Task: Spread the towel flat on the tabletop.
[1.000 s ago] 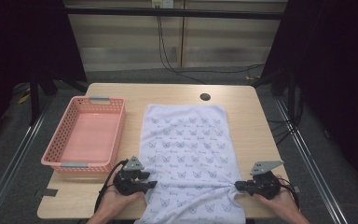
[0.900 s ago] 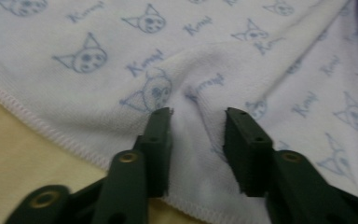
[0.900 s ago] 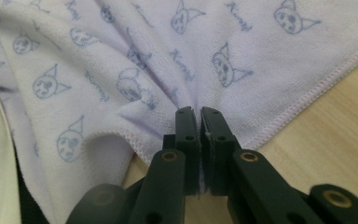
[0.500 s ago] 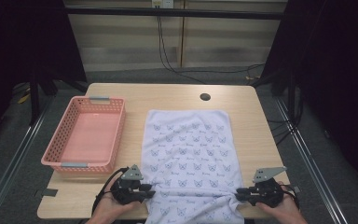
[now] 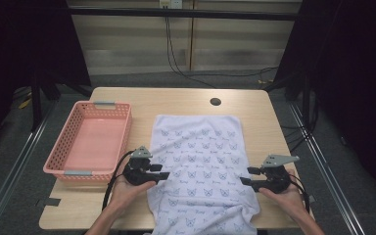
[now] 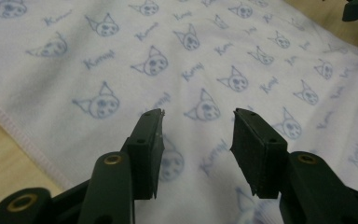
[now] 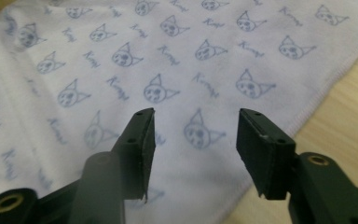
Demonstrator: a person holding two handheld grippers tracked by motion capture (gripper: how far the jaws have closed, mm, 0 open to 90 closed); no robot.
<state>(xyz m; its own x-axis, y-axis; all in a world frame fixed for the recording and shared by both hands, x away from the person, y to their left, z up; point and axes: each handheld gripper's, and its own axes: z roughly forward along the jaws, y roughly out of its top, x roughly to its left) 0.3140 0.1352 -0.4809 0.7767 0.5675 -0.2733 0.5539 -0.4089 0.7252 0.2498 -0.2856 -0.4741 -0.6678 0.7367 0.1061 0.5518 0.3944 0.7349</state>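
We see a pink plastic basket on the left part of the wooden bench, grey handles at both short ends, nothing in it. Just right of it lies a white towel printed with small blue cat faces and script words, spread flat lengthwise down the bench middle, its near end hanging over the bench's front edge and a bit rumpled at the near right corner.

We note the left hand-held gripper in the person's left hand, sitting at the towel's left edge between basket and towel, jaws pointing inward over the cloth. In the left gripper view its jaws are apart with towel below and between them, nothing clamped; the hemmed edge and bare bench show at lower left.

The right hand-held gripper in the right hand sits at the towel's right edge, jaws apart too. In the right gripper view we see printed cloth under the gap, and bench at right.

A dark round hole marks the far bench.
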